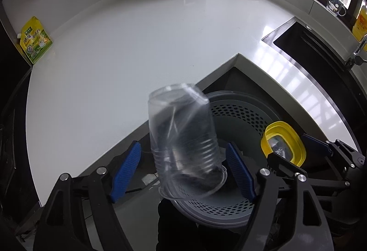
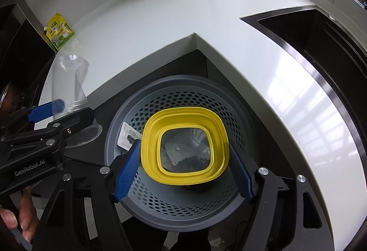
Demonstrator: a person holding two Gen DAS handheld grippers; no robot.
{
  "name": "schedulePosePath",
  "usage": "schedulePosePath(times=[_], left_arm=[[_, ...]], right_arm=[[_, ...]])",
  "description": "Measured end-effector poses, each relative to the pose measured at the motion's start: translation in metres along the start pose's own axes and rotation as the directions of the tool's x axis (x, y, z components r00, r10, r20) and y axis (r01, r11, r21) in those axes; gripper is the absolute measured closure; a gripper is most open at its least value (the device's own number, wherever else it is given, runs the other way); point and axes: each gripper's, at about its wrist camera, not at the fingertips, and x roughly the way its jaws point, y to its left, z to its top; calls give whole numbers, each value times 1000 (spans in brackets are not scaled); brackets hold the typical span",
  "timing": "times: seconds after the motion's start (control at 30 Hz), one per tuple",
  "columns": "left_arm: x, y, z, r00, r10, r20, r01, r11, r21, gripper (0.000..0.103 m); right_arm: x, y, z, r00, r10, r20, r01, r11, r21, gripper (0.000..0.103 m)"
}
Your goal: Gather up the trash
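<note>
Both grippers hang right over the grey perforated bin (image 2: 174, 99) so the trash drops straight in. The left gripper (image 1: 183, 170) is spread, its pads off the upside-down clear plastic cup (image 1: 181, 136). The right gripper (image 2: 183, 159) is spread around the yellow container (image 2: 185, 145). A small white packet (image 2: 128, 136) lies in the bin at 9 o'clock.
</note>
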Motion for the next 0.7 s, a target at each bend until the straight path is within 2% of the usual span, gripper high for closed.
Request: schedulePosePath(times=[0.3,0.53,0.7], left_arm=[[-10,2,0,1000,8,7,-8,1000,-12,22],[-25,1,4,999,14,35,-13,1000,-21,14],[-31,-3,5,999,15,41,-15,1000,-16,13]], right_arm=[[-11,-5,3,1000,3,18,-3,1000,14,29],[-26,-6,4,999,-2,32,2,1000,16,29],[-36,-8,3,999,-15,46,14,1000,13,29]])
